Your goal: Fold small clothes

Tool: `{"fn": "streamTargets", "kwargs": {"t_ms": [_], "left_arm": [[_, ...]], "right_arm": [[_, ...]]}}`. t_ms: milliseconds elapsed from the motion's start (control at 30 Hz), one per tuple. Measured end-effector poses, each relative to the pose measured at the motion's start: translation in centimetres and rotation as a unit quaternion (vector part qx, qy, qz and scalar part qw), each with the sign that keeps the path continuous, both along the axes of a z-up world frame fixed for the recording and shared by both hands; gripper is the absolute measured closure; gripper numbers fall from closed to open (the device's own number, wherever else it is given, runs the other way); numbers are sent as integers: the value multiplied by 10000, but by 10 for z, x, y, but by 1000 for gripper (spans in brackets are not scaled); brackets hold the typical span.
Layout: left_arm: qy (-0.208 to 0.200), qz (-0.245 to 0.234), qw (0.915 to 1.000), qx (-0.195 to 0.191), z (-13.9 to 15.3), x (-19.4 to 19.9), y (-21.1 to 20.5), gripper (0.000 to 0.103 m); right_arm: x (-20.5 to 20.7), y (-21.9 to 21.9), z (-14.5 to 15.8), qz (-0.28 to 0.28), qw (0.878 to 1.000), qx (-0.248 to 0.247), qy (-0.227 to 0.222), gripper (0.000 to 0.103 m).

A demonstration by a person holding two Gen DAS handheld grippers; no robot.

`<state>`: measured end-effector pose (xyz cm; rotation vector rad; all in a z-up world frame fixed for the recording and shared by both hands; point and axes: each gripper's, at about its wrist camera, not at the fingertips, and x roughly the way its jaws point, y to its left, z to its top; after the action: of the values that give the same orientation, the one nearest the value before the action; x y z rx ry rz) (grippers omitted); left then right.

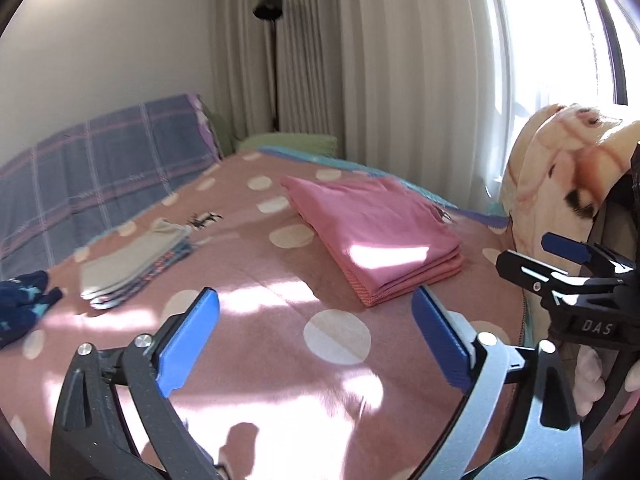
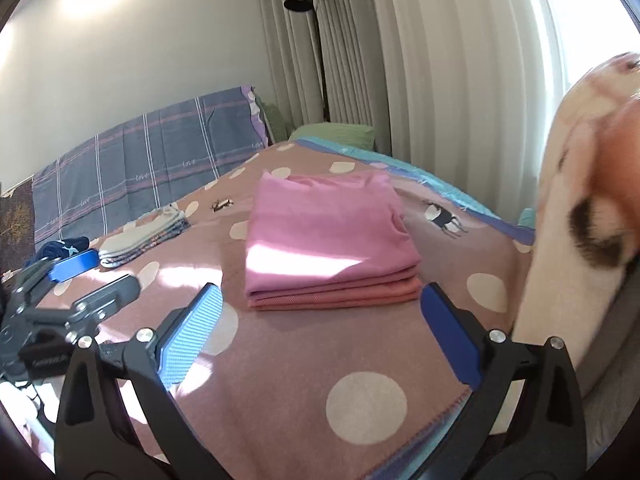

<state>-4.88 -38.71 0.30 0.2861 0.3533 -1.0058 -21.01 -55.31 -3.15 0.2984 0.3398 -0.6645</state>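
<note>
Pink, the folded garment [image 2: 330,240] lies squared on the dotted bed blanket [image 2: 360,360]; a folded grey stack [image 1: 132,260] sits further left. The left tool [image 1: 316,344] and right tool [image 2: 320,340] gape wide, empty. A crumpled navy piece [image 1: 24,304] looks unfolded yet.

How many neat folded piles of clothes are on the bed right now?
2. The pink folded pile lies mid-bed, just ahead of both open grippers. A smaller grey-topped pile sits farther left, beside a crumpled navy garment that isn't folded. More may lie outside the views.
</note>
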Motion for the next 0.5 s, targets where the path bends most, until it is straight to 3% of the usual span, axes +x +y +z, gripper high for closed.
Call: {"fn": "streamTargets", "kwargs": {"t_ms": [133,500], "left_arm": [[-194,185,9996,-25,11,-19,26,5],[-115,642,9976,-212,24,-43,107,1]], "right_arm": [[-11,20,8,-4,10000,-25,67,2],[-28,85,32,-4,9998,-40,175,2]]}}
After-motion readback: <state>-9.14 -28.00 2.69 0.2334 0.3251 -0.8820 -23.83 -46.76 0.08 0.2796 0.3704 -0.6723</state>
